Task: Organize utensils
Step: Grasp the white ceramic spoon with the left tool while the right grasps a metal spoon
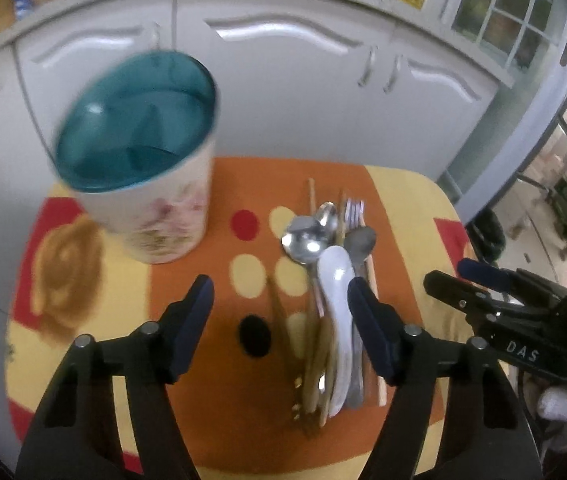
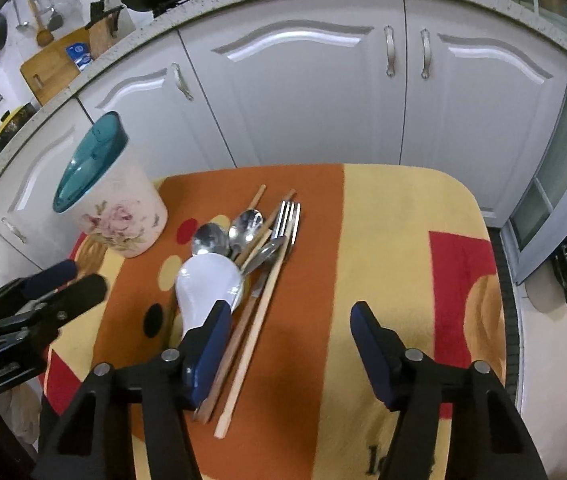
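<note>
White kitchen cabinets (image 2: 303,92) back a small worktop (image 2: 395,264) under an orange-and-yellow cloth. Spoons, forks, chopsticks and a white ladle lie as a utensil pile (image 1: 335,280) at its centre, beside a floral holder (image 1: 143,160). Left tongs (image 1: 281,304) and right tongs (image 2: 289,336) hover released, gripping nothing.

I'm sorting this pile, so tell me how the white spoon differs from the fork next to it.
The white spoon is broad, opaque white and looks ceramic or plastic; the fork is slim, shiny metal. The spoon ends in a wide scoop, the fork in tines. The spoon lies nearer the grippers, the fork's tines farther back. Both lie flat in one pile on the cloth.
</note>
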The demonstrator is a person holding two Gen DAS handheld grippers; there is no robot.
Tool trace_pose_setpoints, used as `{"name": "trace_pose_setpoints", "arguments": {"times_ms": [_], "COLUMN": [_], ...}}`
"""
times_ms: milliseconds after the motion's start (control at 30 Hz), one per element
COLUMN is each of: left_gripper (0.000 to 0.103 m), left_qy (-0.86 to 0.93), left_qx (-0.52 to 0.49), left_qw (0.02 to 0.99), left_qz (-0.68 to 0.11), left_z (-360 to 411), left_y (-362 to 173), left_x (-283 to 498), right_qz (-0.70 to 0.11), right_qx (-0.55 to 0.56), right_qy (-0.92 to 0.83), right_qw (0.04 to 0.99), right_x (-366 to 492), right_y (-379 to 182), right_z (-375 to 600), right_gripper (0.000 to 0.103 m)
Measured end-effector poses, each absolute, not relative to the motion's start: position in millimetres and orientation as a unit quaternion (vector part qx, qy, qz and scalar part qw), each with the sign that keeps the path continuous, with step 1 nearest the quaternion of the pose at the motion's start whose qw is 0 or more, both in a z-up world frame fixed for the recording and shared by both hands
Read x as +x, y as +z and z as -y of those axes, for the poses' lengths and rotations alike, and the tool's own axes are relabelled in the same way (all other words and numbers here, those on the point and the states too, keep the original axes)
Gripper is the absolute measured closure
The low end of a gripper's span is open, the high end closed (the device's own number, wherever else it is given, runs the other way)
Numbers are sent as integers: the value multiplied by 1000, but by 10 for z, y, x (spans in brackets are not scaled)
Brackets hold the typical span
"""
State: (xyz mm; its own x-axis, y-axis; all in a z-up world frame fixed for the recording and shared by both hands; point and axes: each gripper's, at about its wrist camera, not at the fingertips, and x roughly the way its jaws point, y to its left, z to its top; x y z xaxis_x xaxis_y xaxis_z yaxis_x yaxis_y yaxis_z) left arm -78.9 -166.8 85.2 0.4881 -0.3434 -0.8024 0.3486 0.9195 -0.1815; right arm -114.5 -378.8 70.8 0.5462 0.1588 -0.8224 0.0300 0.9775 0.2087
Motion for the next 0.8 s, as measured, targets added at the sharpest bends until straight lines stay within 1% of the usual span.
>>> {"name": "trace_pose_setpoints", "arguments": {"times_ms": [200, 233, 267, 300, 367, 400, 433, 467, 600, 633, 667, 700, 767, 800], "left_gripper": [43, 48, 54, 58, 75, 80, 88, 91, 96, 98, 99, 99, 100, 100], "left_qy": [-224, -226, -227, -230, -240, -243, -245, -250, -257, -259, -260, -260, -259, -260], "left_qx": [-10, -5, 0, 4, 6, 9, 12, 12, 8, 9, 10, 10, 7, 4], "left_qw": [837, 834, 831, 827, 816, 813, 810, 807, 807, 808, 809, 810, 812, 811], "left_qz": [-499, -504, -508, -514, -526, -530, -533, -535, -531, -529, -527, -526, -524, -524], "left_z": [1897, 1940, 1963, 1999, 2050, 2068, 2078, 2083, 2048, 2035, 2017, 2011, 1965, 1953], "left_y": [630, 592, 567, 532, 469, 449, 428, 415, 439, 455, 477, 486, 509, 515], "left_x": [-504, -468, -446, -415, -370, -361, -352, -345, -349, -365, -380, -389, -414, -417], "right_qz": [-482, -482, -484, -487, -491, -493, -496, -498, -513, -514, -517, -518, -513, -513], "right_qx": [125, 128, 132, 140, 160, 171, 183, 190, 217, 222, 228, 230, 232, 237], "right_qy": [61, 65, 69, 74, 84, 89, 97, 103, 120, 122, 126, 128, 133, 143], "right_qw": [865, 864, 862, 859, 852, 849, 844, 840, 822, 819, 816, 814, 815, 812], "right_x": [-980, -949, -892, -844, -749, -697, -637, -592, -401, -381, -341, -306, -280, -277], "right_y": [614, 602, 577, 551, 507, 481, 448, 424, 287, 264, 234, 212, 217, 226], "right_z": [3855, 3863, 3880, 3899, 3932, 3947, 3957, 3953, 3925, 3920, 3910, 3897, 3886, 3873], "right_gripper": [45, 45, 49, 51, 52, 53, 55, 58, 65, 70, 81, 87, 92, 93]}}
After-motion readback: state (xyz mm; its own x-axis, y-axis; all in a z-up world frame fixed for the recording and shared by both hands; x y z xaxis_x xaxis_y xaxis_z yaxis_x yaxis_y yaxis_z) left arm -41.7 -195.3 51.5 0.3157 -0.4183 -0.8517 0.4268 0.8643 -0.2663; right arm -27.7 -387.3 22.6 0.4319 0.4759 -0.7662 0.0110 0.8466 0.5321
